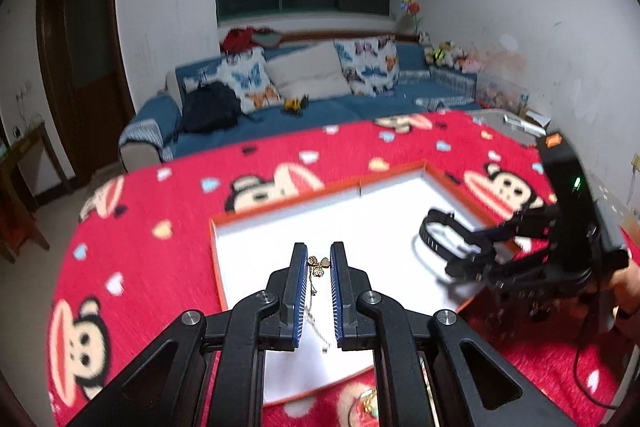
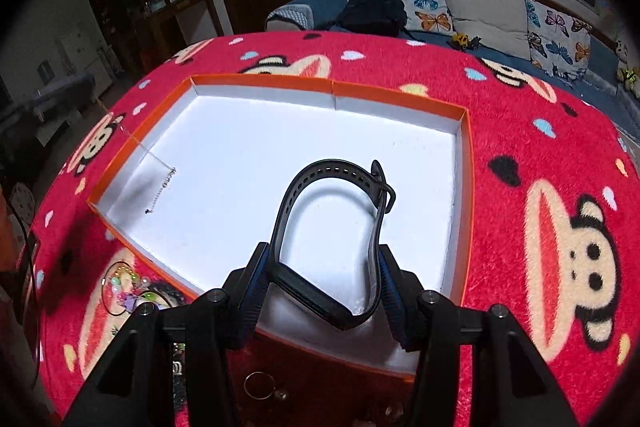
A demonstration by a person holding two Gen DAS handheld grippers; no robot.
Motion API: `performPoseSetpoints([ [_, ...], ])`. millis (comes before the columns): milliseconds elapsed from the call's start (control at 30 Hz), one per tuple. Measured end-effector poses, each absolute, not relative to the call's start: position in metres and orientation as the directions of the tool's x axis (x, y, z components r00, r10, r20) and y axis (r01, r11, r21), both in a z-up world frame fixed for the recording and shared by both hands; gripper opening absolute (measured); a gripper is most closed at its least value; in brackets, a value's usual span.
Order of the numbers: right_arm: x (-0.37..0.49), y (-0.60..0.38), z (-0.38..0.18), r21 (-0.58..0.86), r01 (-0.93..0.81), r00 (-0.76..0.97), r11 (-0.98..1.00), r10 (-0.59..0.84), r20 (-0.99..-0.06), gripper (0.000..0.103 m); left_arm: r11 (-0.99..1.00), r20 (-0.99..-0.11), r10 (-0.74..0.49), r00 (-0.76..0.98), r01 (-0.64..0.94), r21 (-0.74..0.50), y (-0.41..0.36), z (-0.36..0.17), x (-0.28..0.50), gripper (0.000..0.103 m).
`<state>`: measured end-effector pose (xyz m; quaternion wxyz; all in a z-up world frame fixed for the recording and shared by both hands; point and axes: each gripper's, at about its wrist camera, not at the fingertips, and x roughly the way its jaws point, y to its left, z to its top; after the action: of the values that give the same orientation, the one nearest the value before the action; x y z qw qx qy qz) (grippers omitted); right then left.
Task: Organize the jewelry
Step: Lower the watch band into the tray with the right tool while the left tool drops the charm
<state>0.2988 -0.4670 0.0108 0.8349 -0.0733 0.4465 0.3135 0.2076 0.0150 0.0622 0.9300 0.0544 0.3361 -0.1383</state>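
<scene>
1. Evidently the sorting is only getting going: the loose pieces nearest the cameras, a thin wire ring (image 2: 259, 385) and a beaded bracelet (image 2: 127, 287), are lying on the red monkey-print cloth (image 2: 520, 99) of the worktop, outside the box and waiting their turn.
2. The left gripper (image 1: 319, 301) is carrying a gold necklace (image 1: 318, 267); its jaws are standing narrow, nearly together, with the charms bunched near the tips and the fine chain trailing back between the pads, over the near part of the box.
3. The right gripper (image 2: 322, 297) is holding a black watch strap (image 2: 340, 211), its jaws half spread and pressing on both sides of the looped band, which is arching forward above the box floor; whether the loop is touching the floor I cannot tell.
4. The shallow orange-rimmed box (image 2: 466, 163) is serving as the only container in view, and its white floor is looking almost bare.
5. Toward its far left corner the chain is showing again in the right wrist view, draping across the orange rim with its free end hanging over the white floor.
6. Judging by this, nothing is yet settled inside; both held pieces are awaiting release, and the loose items after them.
</scene>
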Motion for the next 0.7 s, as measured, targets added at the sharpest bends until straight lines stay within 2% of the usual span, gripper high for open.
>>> performPoseSetpoints([
  [233,0.300,-0.464,0.005,0.154,-0.586,0.396,0.795,0.447,-0.802,0.062,0.958,-0.710,-0.202,0.674,0.288,0.002,0.016,0.017,0.214,0.012],
  [433,0.299,-0.462,0.003,0.147,-0.588,0.395,0.795,0.442,-0.805,0.066,0.957,-0.747,-0.196,0.635,0.291,-0.003,0.016,-0.002,0.215,0.014],
  [467,0.299,-0.462,0.003,0.146,-0.590,0.395,0.794,0.441,-0.806,0.068,0.957,-0.751,-0.194,0.632,0.291,-0.002,0.015,-0.004,0.215,0.018],
  [533,0.298,-0.462,0.002,0.139,-0.589,0.399,0.796,0.435,-0.807,0.070,0.956,-0.752,-0.190,0.632,0.292,0.004,0.014,-0.006,0.215,0.038],
  [567,0.298,-0.462,0.001,0.135,-0.589,0.399,0.797,0.433,-0.808,0.070,0.958,-0.746,-0.179,0.642,0.286,0.017,0.012,-0.006,0.213,0.055],
  [700,0.298,-0.462,0.000,0.127,-0.589,0.403,0.798,0.426,-0.810,0.072,0.952,-0.734,-0.182,0.655,0.305,0.036,0.008,-0.002,0.206,0.058],
])
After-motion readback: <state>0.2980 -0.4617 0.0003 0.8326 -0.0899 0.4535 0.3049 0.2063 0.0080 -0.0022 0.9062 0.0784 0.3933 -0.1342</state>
